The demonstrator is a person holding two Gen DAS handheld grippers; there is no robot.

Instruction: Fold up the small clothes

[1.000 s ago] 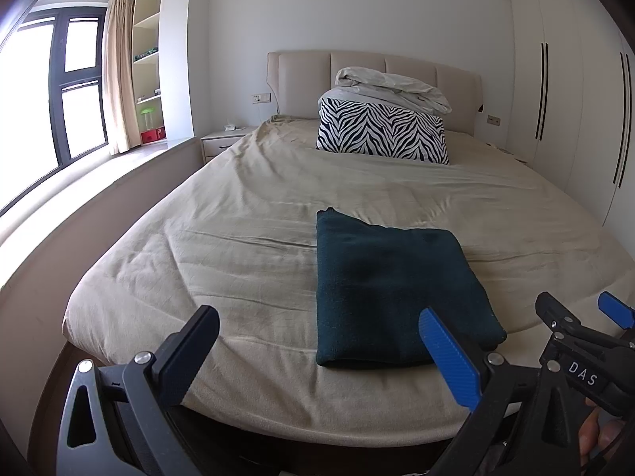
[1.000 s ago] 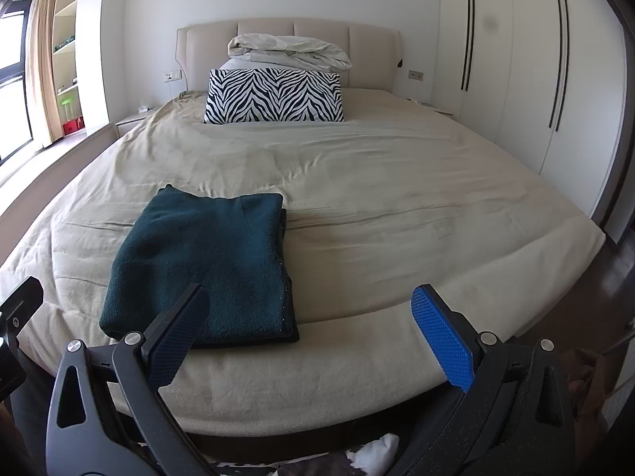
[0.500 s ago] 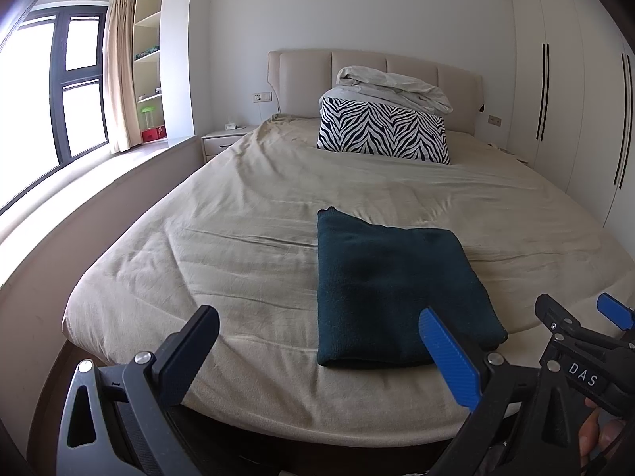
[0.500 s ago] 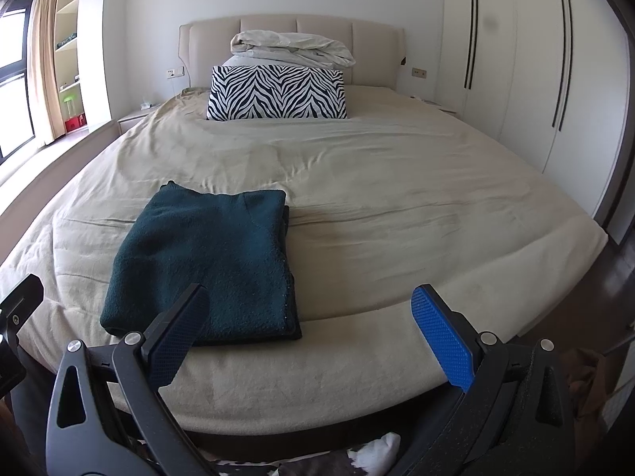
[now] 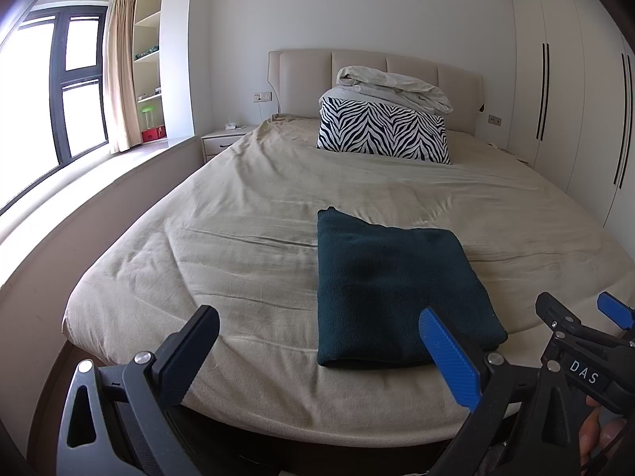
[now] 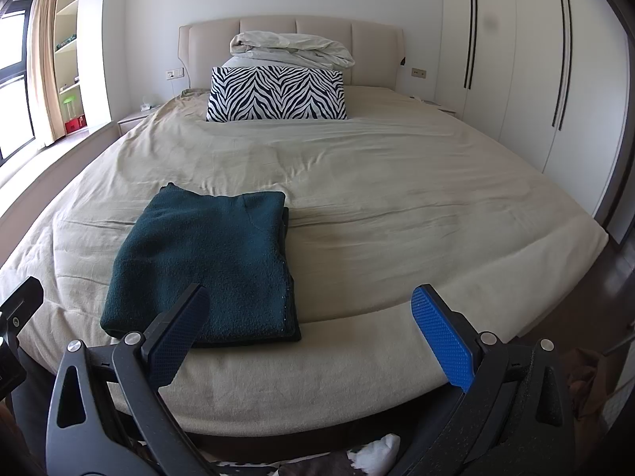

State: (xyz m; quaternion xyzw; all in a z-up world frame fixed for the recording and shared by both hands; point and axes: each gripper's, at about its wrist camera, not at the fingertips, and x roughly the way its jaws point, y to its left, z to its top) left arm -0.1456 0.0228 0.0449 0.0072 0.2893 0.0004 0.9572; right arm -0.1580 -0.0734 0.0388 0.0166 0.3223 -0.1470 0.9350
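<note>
Teal folded garment (image 5: 391,289) lies on the near edge of the bed (image 5: 246,238), its long axis running toward the zebra pillow (image 5: 383,131). My left gripper (image 5: 317,353) hangs short of it, jaws wide, empty, garment ahead-right. My right gripper (image 6: 309,333), equally wide and empty, has it ahead-left. Neither is clearly nearer.
</note>
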